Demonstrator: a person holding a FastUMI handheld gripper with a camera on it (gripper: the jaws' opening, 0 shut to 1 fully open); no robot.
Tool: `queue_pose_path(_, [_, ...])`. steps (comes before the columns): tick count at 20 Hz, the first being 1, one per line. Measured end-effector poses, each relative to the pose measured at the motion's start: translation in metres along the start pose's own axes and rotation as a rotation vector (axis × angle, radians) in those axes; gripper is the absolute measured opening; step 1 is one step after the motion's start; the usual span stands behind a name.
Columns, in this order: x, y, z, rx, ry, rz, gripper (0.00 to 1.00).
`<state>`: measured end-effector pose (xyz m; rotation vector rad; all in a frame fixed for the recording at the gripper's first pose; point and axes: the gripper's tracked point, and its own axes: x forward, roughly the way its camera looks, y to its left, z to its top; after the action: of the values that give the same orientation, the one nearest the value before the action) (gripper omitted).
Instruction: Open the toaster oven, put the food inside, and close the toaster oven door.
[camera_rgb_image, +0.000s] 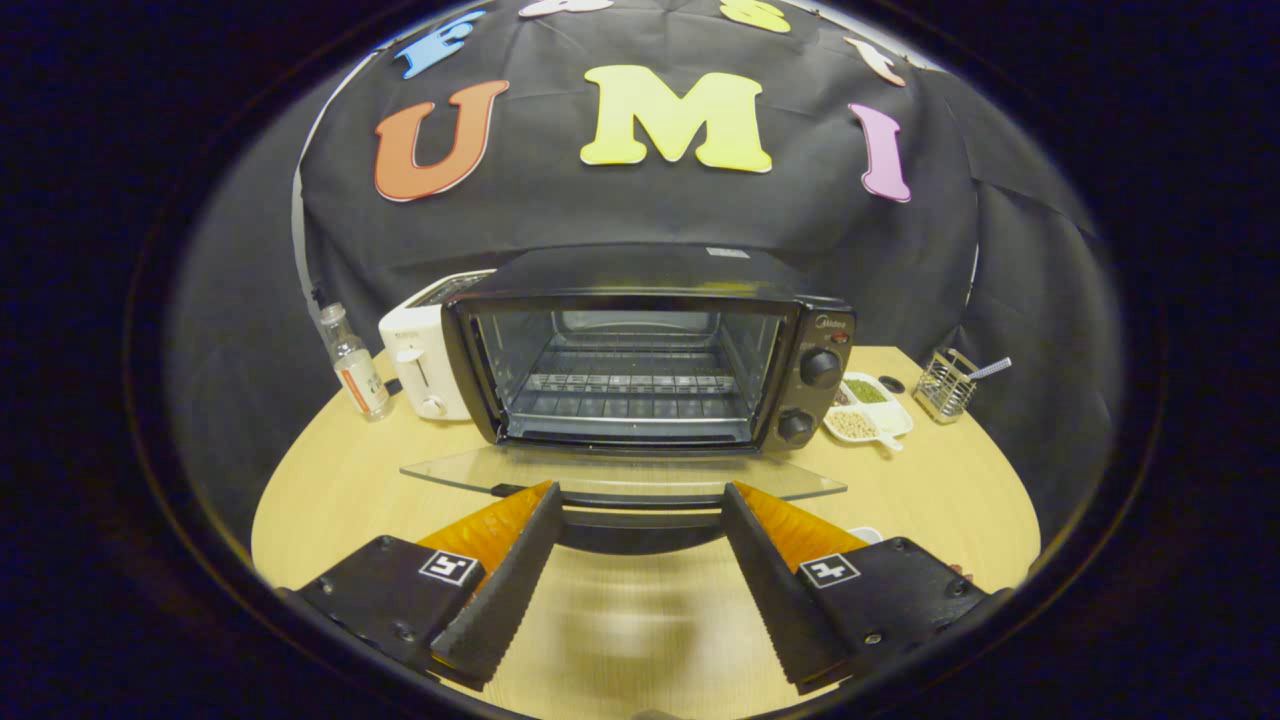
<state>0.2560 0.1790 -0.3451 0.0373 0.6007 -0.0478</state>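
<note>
Gripper (640, 515) at bottom centre: fingers spread wide, nothing between them, tips at the lowered glass door (620, 472), probably just released. Toaster oven (650, 345) mid-frame gapes, rack (625, 383) bare. Food likely the divided snack dish (868, 408), right of the oven.

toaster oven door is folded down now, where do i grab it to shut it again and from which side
Take the dark handle bar along the free front edge of the glass door, which lies flat, hinged at the toaster oven base. Come from the front, the open fingers straddling the bar above and below, then lift upward. The gripper already faces it.
</note>
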Motion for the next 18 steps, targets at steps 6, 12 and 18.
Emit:
queue_pose_path(6, [0.001, -0.001, -0.043, -0.009, 0.073, -0.003, 1.0])
queue_pose_path(12, [0.017, -0.002, -0.092, -0.006, 0.186, 0.005, 1.0])
queue_pose_path(18, [0.021, -0.002, -0.097, -0.018, 0.197, -0.002, 1.0])
